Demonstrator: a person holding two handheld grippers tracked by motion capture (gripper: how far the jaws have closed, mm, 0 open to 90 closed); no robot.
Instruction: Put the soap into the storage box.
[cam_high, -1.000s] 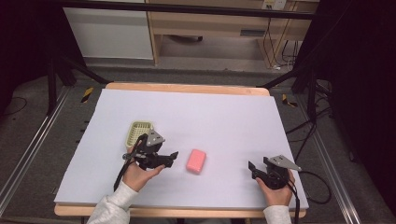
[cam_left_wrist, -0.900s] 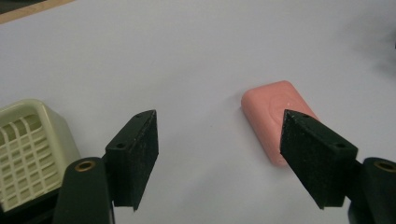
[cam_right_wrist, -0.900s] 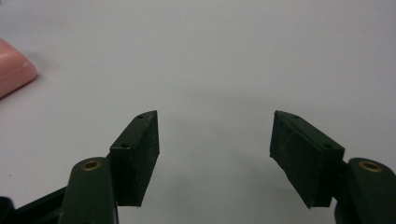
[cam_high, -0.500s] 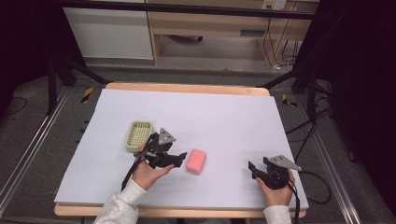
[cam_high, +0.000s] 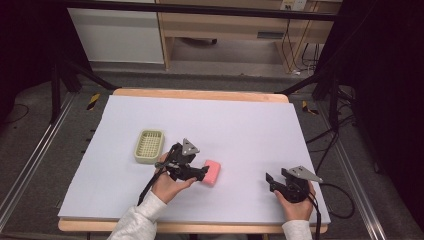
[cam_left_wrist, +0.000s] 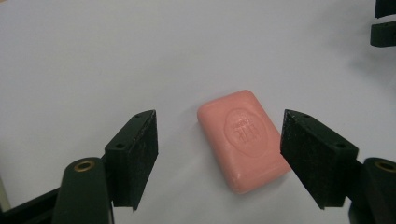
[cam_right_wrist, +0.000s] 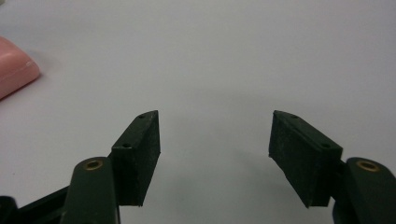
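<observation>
The left gripper (cam_left_wrist: 219, 149) has its two black jaws spread apart. The pink soap (cam_left_wrist: 243, 140) lies flat on the white table (cam_high: 240, 125) between them. The right jaw's tip is just beside the soap's edge; the left jaw is clear of it, so nothing is gripped.

The right gripper (cam_right_wrist: 215, 144) is well apart from the soap, near the table's front edge. Its jaws have just been closing a little, but they are apart, with only bare table between them.

A green basket (cam_high: 149, 146) sits near the left hand (cam_high: 167, 185).
</observation>
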